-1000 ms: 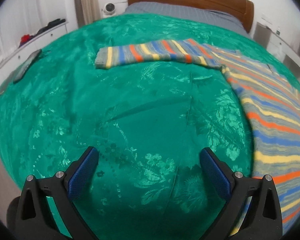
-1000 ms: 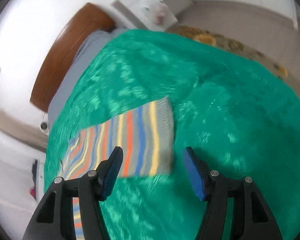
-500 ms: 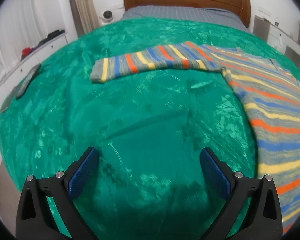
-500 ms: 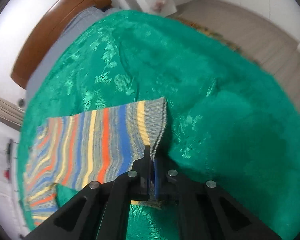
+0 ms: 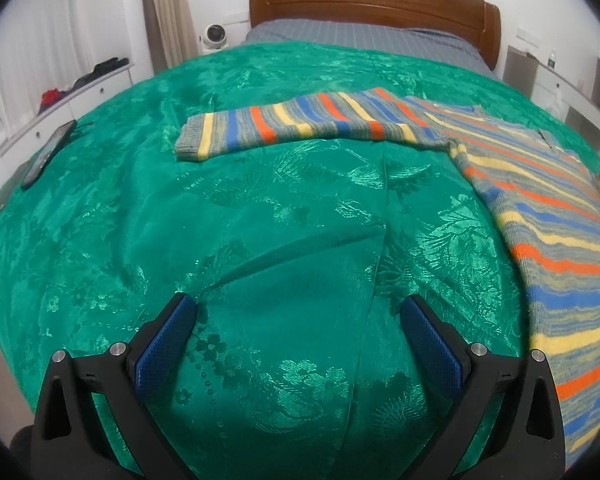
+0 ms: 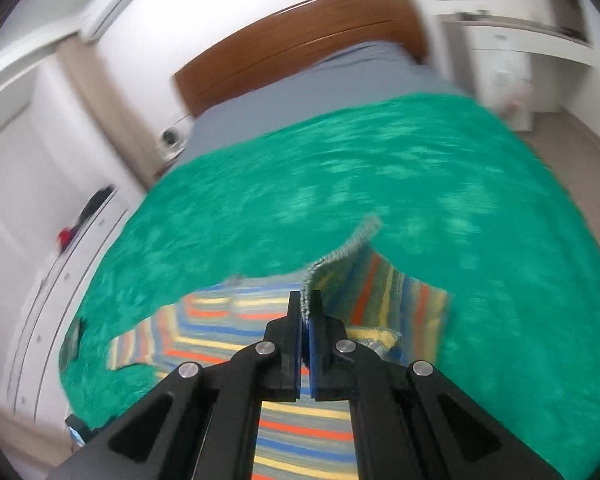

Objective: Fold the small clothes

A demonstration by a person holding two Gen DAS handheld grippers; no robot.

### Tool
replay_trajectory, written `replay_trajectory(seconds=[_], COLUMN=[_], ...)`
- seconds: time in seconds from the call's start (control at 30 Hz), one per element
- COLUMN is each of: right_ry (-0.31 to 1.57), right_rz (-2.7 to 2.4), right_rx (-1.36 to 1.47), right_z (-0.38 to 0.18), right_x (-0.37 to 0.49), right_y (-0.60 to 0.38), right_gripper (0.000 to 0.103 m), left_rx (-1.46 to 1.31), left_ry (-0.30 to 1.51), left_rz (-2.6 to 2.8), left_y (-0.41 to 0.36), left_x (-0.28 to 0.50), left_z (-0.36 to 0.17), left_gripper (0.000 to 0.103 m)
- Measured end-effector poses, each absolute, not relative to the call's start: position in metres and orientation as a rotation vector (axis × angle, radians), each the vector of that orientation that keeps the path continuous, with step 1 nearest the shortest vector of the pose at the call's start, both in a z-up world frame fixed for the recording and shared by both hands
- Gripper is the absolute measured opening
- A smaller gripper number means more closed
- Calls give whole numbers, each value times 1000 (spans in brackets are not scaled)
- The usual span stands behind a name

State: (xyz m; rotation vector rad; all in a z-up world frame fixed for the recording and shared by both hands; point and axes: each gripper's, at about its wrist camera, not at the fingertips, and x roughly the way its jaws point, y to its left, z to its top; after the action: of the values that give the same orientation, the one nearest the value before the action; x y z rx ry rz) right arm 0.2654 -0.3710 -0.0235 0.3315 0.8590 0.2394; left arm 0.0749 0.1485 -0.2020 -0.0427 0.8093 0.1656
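The striped sweater (image 5: 548,216) lies on the green-covered bed (image 5: 260,220), body right of the left tongs (image 5: 296,336), whose jaws gape empty, its other sleeve (image 5: 300,124) running crosswise ahead of them. The right tongs (image 6: 305,312) pinch a sleeve cuff (image 6: 340,256) lifted above the body, so the fold likely goes inward across it.

Home bedroom: bed with curved brown wooden headboard (image 5: 374,4), shiny green floral bedspread (image 5: 260,240), long white drawer unit (image 5: 60,108) along wall, beige curtain (image 5: 168,12).
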Motion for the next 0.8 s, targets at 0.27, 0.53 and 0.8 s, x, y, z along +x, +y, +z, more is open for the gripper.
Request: replay_trajectory(seconds=[0.27, 0.53, 0.8], right_ry=[1033, 1149, 1144], right_rz=[474, 422, 183], right_rx=[538, 534, 329], right_z=[-114, -163, -169], right_x=[314, 266, 168], right_y=[-258, -306, -392], right_gripper=[60, 60, 52], left_rx=[-52, -40, -31], left_ry=[810, 805, 789], left_rz=[158, 170, 181], left_y=[150, 148, 145], left_x=[76, 76, 74], left_z=[-204, -205, -208], left_gripper=[103, 103, 103])
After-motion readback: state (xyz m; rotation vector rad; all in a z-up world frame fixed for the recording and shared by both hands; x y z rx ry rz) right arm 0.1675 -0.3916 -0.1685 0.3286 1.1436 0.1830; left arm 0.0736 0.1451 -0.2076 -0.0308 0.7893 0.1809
